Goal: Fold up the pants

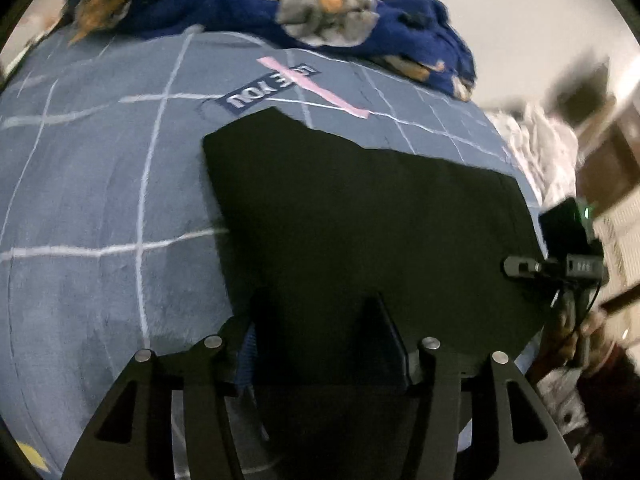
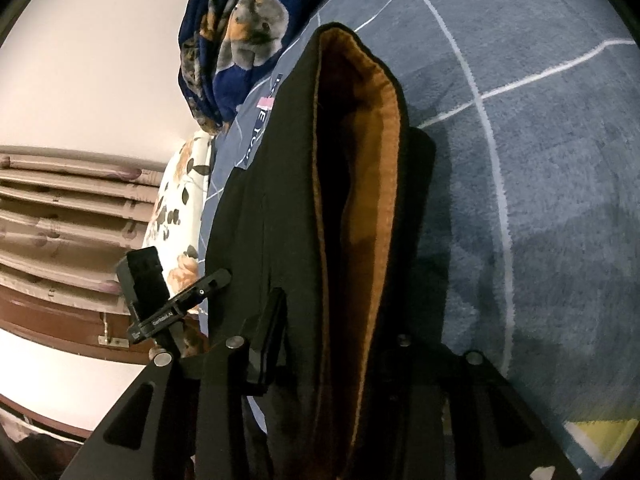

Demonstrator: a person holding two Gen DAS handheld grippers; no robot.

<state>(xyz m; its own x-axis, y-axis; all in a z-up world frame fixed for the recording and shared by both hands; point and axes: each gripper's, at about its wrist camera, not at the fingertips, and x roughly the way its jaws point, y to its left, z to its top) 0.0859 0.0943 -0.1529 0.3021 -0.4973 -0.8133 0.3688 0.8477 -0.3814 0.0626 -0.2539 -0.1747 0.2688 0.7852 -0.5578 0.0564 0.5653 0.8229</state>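
On the left of the bed, the grey-blue checked bedspread (image 1: 100, 200) lies bare and flat, which gives you a good surface to press the fold against. Your left gripper (image 1: 316, 312) hangs over the near edge of the black pants (image 1: 360, 220) with its fingers apart at a middling width. Nothing looks pinched between them, so that side reads as let go. The pants sit in the middle of the bedspread as a flat dark panel. Their far edge lies just short of the "LOVE YOU" label (image 1: 272, 88), and the dog-print plush blanket (image 1: 360, 12) is bunched beyond that. Before you go on, I would check that this panel's corner lies square and has not crept. Further right, your right gripper (image 2: 340, 320) is at a narrow setting with the thick waist end of the pants running between its fingers. The brown fleece lining (image 2: 372, 160) gapes open above it. One finger is hidden by cloth, but it looks like a grip. The step seems to be laying this raised end down. Lower it slowly onto the flat part so the lining closes and the edges meet, and release only once the cloth rests. Stay clear of the floral pillow (image 2: 188, 184) at the bed's edge.
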